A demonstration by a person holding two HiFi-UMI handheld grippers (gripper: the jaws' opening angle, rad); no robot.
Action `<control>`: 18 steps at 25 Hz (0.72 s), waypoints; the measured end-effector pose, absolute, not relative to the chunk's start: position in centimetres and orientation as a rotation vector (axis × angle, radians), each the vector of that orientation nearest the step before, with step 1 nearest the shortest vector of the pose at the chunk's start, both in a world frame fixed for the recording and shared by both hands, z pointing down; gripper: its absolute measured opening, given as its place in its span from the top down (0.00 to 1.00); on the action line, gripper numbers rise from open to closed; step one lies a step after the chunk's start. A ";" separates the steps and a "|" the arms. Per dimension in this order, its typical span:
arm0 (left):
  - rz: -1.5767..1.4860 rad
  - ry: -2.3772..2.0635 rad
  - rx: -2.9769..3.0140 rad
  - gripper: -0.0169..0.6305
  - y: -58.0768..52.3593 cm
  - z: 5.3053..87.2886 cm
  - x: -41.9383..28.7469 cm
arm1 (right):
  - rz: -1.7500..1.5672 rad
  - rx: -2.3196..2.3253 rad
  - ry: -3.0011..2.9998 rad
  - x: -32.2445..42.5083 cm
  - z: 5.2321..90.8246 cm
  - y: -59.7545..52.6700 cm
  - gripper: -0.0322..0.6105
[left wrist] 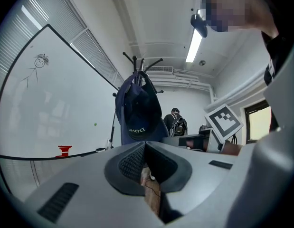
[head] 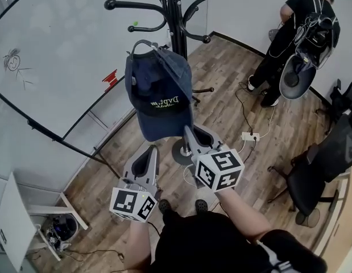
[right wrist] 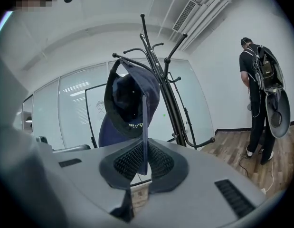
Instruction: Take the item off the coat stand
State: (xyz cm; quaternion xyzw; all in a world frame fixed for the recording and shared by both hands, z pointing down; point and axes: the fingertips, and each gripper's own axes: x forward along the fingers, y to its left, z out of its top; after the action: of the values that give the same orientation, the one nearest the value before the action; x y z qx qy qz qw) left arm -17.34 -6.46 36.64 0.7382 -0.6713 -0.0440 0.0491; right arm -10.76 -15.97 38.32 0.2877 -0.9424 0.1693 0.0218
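A navy blue cap [head: 158,90] with pale lettering hangs beside the black coat stand [head: 173,16]. My right gripper [head: 187,131] is shut on the edge of its brim from below; in the right gripper view the brim [right wrist: 144,127] stands edge-on between the pads. The cap's back strap [right wrist: 117,65] lies close to a hook end; whether they touch I cannot tell. My left gripper [head: 153,151] is lower and to the left, shut and empty, apart from the cap. From the left gripper [left wrist: 145,148] view the cap [left wrist: 137,113] hangs ahead, in front of the stand [left wrist: 139,63].
A person [head: 301,33] with a backpack stands at the back right near the wall. A black office chair [head: 318,169] is at the right, a power strip [head: 249,136] with cables on the wood floor. A whiteboard wall [head: 50,67] runs along the left; a white table [head: 11,226] sits at lower left.
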 end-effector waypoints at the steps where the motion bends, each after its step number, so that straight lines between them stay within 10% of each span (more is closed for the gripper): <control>1: -0.133 -2.063 2.232 0.95 -6.4 36.8 -17.3 | 0.519 0.873 -2.916 -10.6 38.6 -16.0 0.88; 18: -0.058 -2.204 1.953 0.95 -4.4 41.3 -16.8 | 0.499 0.677 -2.850 -7.6 43.1 -15.2 0.88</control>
State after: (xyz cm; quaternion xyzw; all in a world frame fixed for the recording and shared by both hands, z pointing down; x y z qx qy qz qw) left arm -16.85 -4.38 41.34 0.6601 -0.7445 -0.0194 0.0980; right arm -7.56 -15.16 43.15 0.2271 -0.9556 0.1674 0.0847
